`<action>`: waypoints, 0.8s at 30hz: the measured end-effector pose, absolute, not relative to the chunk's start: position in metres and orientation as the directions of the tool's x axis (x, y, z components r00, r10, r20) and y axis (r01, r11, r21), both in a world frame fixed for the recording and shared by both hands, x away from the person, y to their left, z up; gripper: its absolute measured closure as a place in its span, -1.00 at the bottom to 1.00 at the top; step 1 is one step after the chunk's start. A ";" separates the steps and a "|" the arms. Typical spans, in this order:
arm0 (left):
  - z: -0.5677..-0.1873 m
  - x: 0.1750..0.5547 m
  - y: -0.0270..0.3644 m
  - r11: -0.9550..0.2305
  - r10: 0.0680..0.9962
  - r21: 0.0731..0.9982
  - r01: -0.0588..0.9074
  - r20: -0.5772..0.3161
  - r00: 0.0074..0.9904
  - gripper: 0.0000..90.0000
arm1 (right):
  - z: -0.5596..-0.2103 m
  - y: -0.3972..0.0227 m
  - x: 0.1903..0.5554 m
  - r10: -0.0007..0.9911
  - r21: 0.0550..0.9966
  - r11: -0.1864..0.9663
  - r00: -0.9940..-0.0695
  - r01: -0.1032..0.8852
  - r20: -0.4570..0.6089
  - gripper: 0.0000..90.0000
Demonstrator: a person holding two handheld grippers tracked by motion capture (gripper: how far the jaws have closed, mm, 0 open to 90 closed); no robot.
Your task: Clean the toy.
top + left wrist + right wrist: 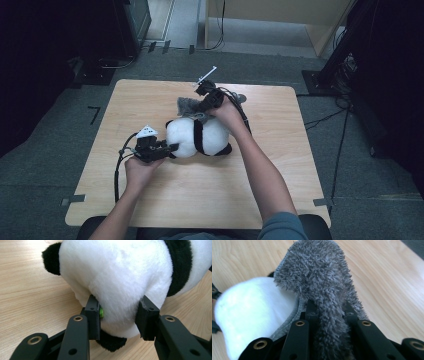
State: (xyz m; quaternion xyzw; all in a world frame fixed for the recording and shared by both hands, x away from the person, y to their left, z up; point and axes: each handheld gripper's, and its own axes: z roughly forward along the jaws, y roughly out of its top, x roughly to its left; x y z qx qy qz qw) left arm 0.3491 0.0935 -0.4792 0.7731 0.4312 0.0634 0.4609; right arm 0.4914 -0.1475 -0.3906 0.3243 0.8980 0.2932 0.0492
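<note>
While clamped at both ends: round white-and-black plush panda toy (197, 136), lying on its side near the middle of the pale wooden surface (150, 195)

Left tongs (172, 147): pressed shut on the panda's white fur from the left end, level with the surface; in the left gripper view (120, 315), both black pads sunk into the plush, a small green spot showing at the left pad

Right tongs (195, 114): squeezed together on a shaggy grey fabric piece (187, 106) at the panda's far side; in the right gripper view (329, 312), grey pile (319, 277) bunched between the jaws and standing up above them

Grey fabric piece: touching the top of the white body, draped partly over it, farther from the person than the panda

Panda: black band around the middle, black ear at the left end (51, 261), black limb tucked underneath near the left tongs; body resting on the surface

Hands: left hand (140, 167) low at the near left, right hand (227, 112) reaching over the toy from the right

Surroundings: grey carpeted floor (45, 165) around the surface, dark equipment at the left and right edges
</note>
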 end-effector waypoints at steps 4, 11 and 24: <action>-0.479 0.349 0.093 -0.203 0.726 0.768 0.607 -0.299 0.620 0.33 | -0.389 -0.165 0.494 0.639 0.553 0.607 -0.765 0.570 0.087 0.65; -0.479 0.349 0.093 -0.203 0.727 0.771 0.604 -0.294 0.620 0.33 | -0.395 -0.201 0.496 0.683 0.556 0.571 -0.725 0.604 0.087 0.65; -0.480 0.349 0.094 -0.198 0.730 0.773 0.602 -0.294 0.617 0.32 | -0.423 -0.246 0.492 0.743 0.523 0.524 -0.661 0.672 0.105 0.67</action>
